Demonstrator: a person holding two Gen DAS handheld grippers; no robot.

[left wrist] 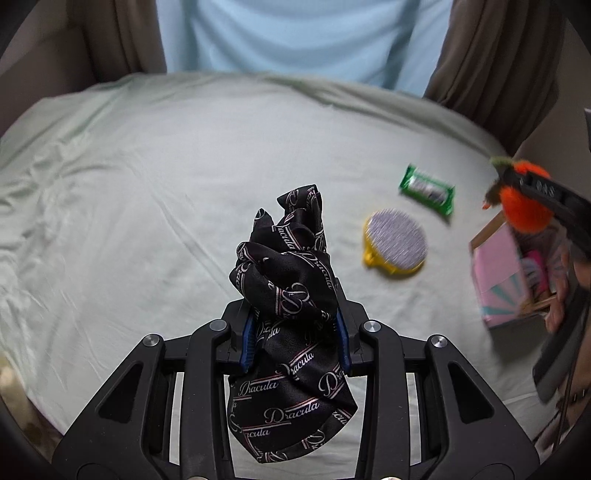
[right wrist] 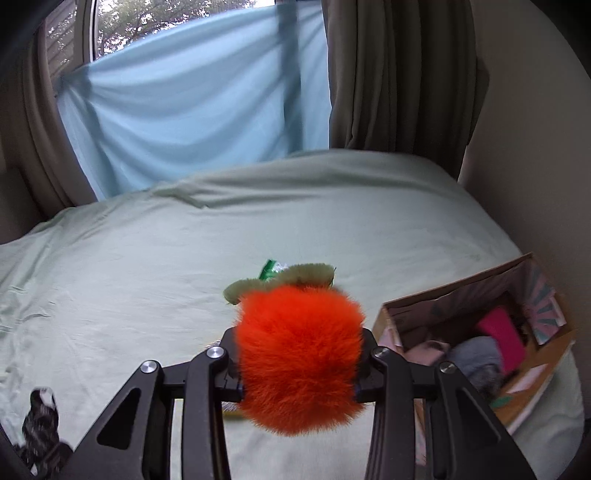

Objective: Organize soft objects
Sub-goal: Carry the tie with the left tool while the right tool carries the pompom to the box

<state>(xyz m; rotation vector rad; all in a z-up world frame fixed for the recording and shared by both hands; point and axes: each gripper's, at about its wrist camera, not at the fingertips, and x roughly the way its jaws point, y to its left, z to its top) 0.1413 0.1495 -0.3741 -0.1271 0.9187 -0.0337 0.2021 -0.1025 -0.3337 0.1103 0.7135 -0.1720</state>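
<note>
Black satin printed with "Dracula" in pale script fills the middle of the left wrist view: a scarf (left wrist: 291,321) bunched between the blue-padded fingers (left wrist: 248,341) of the left gripper (left wrist: 295,339), which is clamped on it. Part of the cloth stands up in a crumpled peak above the jaws and the rest hangs down below them, off the sheet (left wrist: 129,192). That pale green sheet, wrinkled on its left side, covers the whole bed. Right of the scarf, lying on the sheet, is a round yellow brush (left wrist: 397,245), bristle face up. Just beyond the brush is a green wrapper (left wrist: 426,190), slightly blurred. Farther right of the scarf, at the bed's edge, stands an open box (left wrist: 496,273) with pink sides. Over the box hangs the right gripper (left wrist: 517,192), seen from the side, with an orange plush (left wrist: 524,206) in its tips. Behind the bed hang a light blue cloth (left wrist: 288,37) and brown curtains (left wrist: 495,55).

From the right wrist view, the right gripper (right wrist: 299,373) is closed on the orange plush (right wrist: 299,354), a furry ball with an olive-green leafy top. It is held above the sheet (right wrist: 147,277). Right of the plush the box (right wrist: 458,295) sits open, with a magenta item (right wrist: 502,336) and a grey soft item (right wrist: 476,356) inside, and a pinkish one beside them. A corner of the green wrapper (right wrist: 269,268) peeks out behind the plush's leaves. Far left of the plush, low in the frame, the scarf (right wrist: 40,432) shows blurred. Behind the bed, the blue cloth (right wrist: 192,110) covers most of a window (right wrist: 166,22), trees visible above it, and a brown curtain (right wrist: 399,74) hangs to its right.
</note>
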